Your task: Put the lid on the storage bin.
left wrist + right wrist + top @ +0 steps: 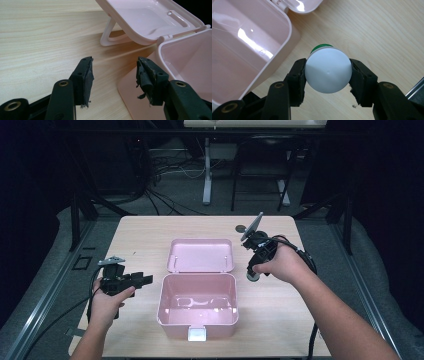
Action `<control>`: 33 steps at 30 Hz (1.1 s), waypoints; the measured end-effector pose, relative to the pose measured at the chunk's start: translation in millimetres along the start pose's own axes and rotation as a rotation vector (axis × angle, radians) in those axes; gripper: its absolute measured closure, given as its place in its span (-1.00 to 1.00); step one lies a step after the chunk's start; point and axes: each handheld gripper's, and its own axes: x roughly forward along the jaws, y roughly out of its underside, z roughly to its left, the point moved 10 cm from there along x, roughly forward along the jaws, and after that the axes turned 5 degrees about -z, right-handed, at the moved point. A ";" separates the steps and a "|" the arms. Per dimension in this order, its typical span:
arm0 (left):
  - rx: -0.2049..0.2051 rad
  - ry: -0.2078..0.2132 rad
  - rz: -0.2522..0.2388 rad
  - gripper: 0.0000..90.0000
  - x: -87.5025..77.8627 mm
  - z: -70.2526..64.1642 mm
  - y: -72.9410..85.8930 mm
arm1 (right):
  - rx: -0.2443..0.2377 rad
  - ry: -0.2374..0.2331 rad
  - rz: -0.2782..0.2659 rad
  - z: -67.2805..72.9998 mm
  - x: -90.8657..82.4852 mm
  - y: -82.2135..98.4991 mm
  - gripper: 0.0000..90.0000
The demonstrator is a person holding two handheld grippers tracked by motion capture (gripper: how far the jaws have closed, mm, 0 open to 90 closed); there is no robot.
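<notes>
Left gripper [145, 280] sits with its 2 jaws apart, nothing between them, the open pink box [197, 306] just to its right. Right gripper [327, 75] clamps a white-capped bottle [328, 73], box to its left.

A pale pink box [197, 306] sits mid-frame with its pink lid [201, 255] above it. The table [140, 232] is light wood-grain. At centre of the right gripper view, a white cap [328, 73] tops a green-edged container; the jaws are black.
</notes>
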 end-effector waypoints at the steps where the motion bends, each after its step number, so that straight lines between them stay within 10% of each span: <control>1: 0.000 0.000 0.000 0.06 0.1 0.1 0.0 | -0.004 -0.001 0.001 1.2 -1.9 -0.7 0.12; 33: -0.007 -0.001 -0.001 0.06 -0.2 2.0 0.4 | -0.212 -0.061 -0.004 61.1 -16.6 -14.3 0.12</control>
